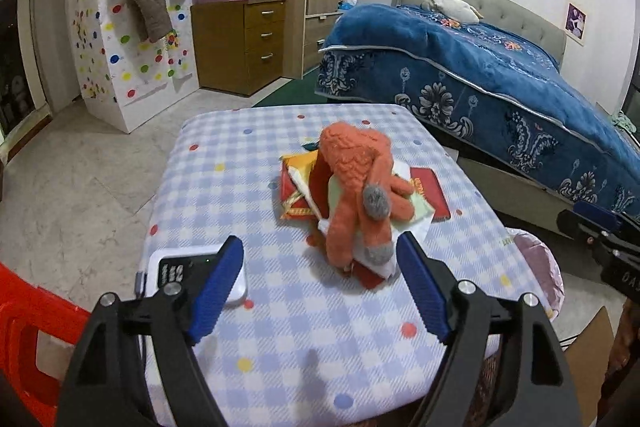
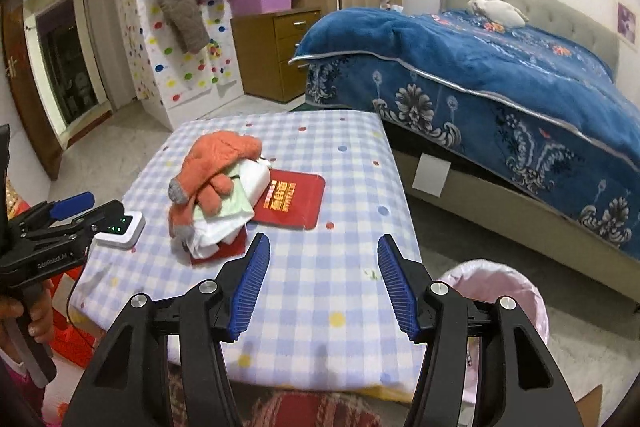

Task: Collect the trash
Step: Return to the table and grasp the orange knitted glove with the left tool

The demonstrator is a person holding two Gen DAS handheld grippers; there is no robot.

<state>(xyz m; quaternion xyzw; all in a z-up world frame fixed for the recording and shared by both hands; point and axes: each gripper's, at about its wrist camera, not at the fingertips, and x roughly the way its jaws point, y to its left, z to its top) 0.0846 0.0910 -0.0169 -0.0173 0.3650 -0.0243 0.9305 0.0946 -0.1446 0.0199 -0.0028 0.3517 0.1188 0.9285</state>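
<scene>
— Left wrist view: what did you have in front of you?

— My left gripper (image 1: 320, 255) stood with its jaws apart, empty, just short of the orange glove (image 1: 356, 187). The trash was beneath that glove: white tissue (image 2: 218, 227), a green-white wrapper (image 2: 236, 205), and red packets (image 2: 292, 203), all mid-table (image 2: 340, 155).

— And your right gripper (image 2: 322, 267)?

— Also spread wide and empty, nearer the pink-lined bin (image 2: 504, 291) beside the table.

— How would the trash handle?

— Light, soft, crushable, I judged. I'd pinch the tissue's free edge, clear of the glove.
</scene>
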